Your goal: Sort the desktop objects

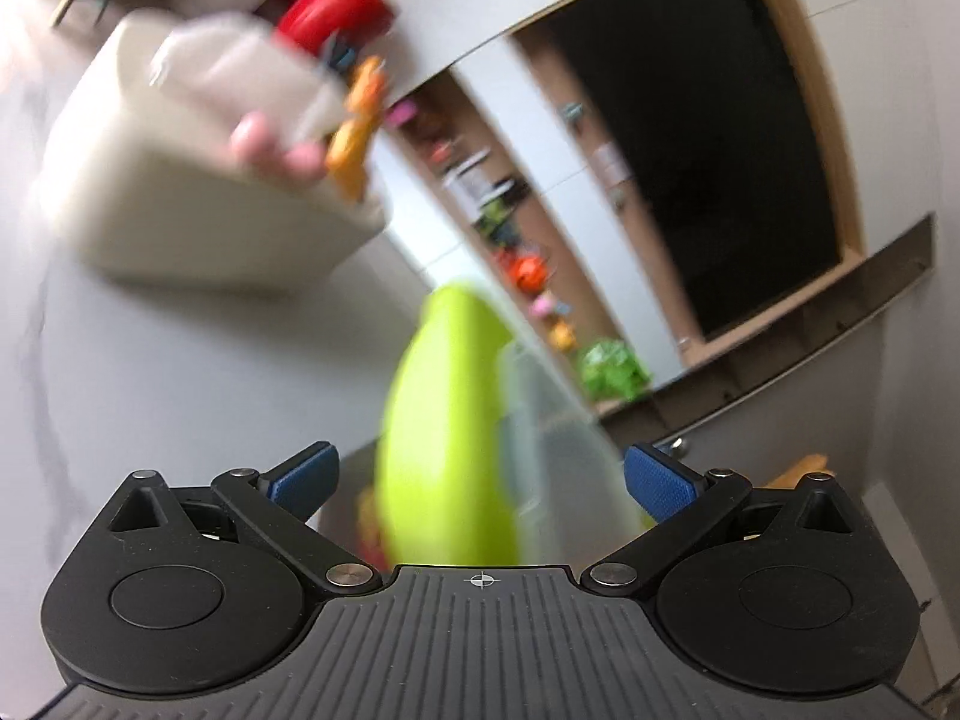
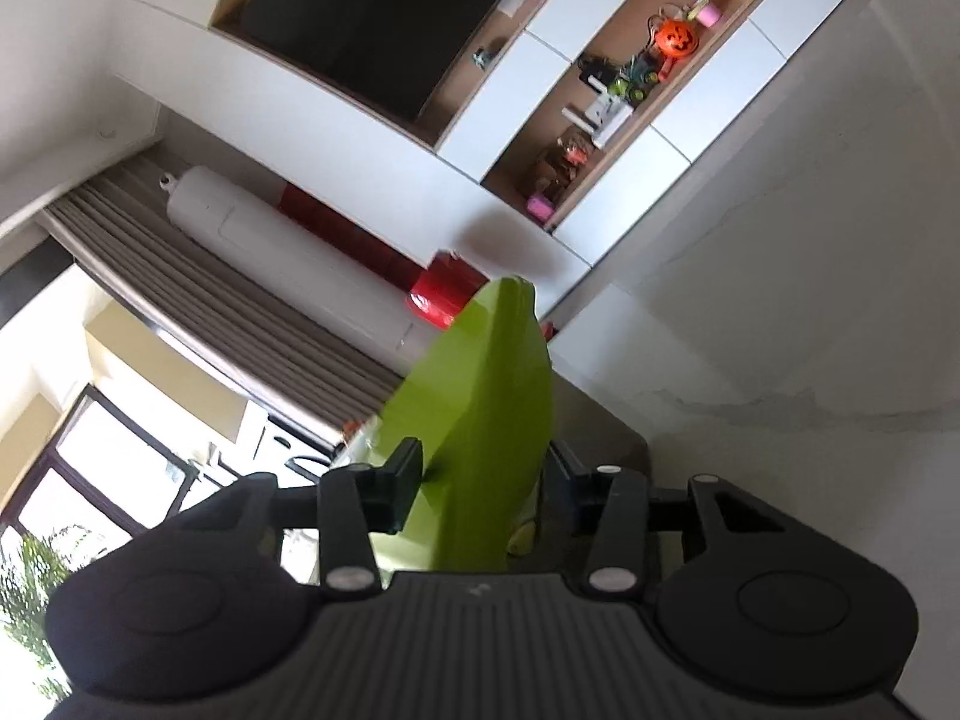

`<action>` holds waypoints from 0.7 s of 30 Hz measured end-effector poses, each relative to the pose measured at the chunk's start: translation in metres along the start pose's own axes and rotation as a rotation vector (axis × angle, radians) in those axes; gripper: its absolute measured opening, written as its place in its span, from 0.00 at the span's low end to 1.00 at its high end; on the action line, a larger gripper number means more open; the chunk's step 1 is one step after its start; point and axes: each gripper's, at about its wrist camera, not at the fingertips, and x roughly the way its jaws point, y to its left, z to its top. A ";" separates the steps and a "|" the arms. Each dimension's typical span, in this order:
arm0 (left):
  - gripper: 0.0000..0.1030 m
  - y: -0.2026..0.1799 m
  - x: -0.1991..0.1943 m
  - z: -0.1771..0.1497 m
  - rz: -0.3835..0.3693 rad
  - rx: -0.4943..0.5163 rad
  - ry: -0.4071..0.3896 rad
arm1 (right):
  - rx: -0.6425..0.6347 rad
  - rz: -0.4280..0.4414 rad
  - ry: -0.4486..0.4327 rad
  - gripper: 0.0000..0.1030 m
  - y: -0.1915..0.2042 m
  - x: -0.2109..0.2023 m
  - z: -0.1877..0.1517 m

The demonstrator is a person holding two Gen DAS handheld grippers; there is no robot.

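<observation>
In the right wrist view a lime-green flat piece (image 2: 480,396), like a lid seen edge-on, stands between the fingers of my right gripper (image 2: 483,462). Both pads press on its sides, so the gripper is shut on it. The left wrist view is blurred. There the same lime-green piece (image 1: 444,420), with a translucent plastic part (image 1: 540,438) against it, sits between the blue pads (image 1: 657,483) of my left gripper (image 1: 480,468). Those jaws stand wide apart and the left pad is clear of the green piece; whether the right pad touches the translucent part I cannot tell.
A beige box (image 1: 180,216) fills the upper left of the left wrist view, with a person's hand (image 1: 270,144), an orange thing (image 1: 354,138) and a red thing (image 1: 336,6) over it. Behind are a toy shelf (image 2: 606,114), a dark screen (image 2: 372,12) and a white cylinder (image 2: 288,246).
</observation>
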 end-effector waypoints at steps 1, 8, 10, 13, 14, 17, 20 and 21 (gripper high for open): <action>1.00 -0.005 -0.004 0.002 -0.022 0.011 -0.023 | -0.005 -0.001 -0.009 0.45 0.003 -0.001 0.001; 1.00 -0.023 0.007 0.027 -0.003 0.024 -0.009 | 0.029 0.016 -0.020 0.43 0.003 0.011 0.013; 1.00 -0.014 0.006 0.029 0.032 -0.020 0.041 | 0.040 0.021 -0.019 0.43 -0.001 0.011 0.010; 1.00 0.011 0.008 0.021 0.123 -0.088 0.135 | 0.045 0.024 -0.018 0.43 -0.002 0.010 0.005; 1.00 0.018 0.011 0.020 0.124 -0.115 0.155 | 0.049 0.026 -0.018 0.43 -0.002 0.009 0.003; 1.00 0.022 0.017 0.019 0.045 -0.146 0.171 | 0.036 0.014 -0.010 0.43 0.002 0.005 -0.002; 1.00 0.012 0.019 0.015 0.010 -0.083 0.143 | 0.053 0.008 0.003 0.43 -0.001 0.006 -0.005; 1.00 0.010 0.020 0.013 0.023 -0.068 0.127 | 0.058 0.005 0.009 0.43 -0.002 0.007 -0.005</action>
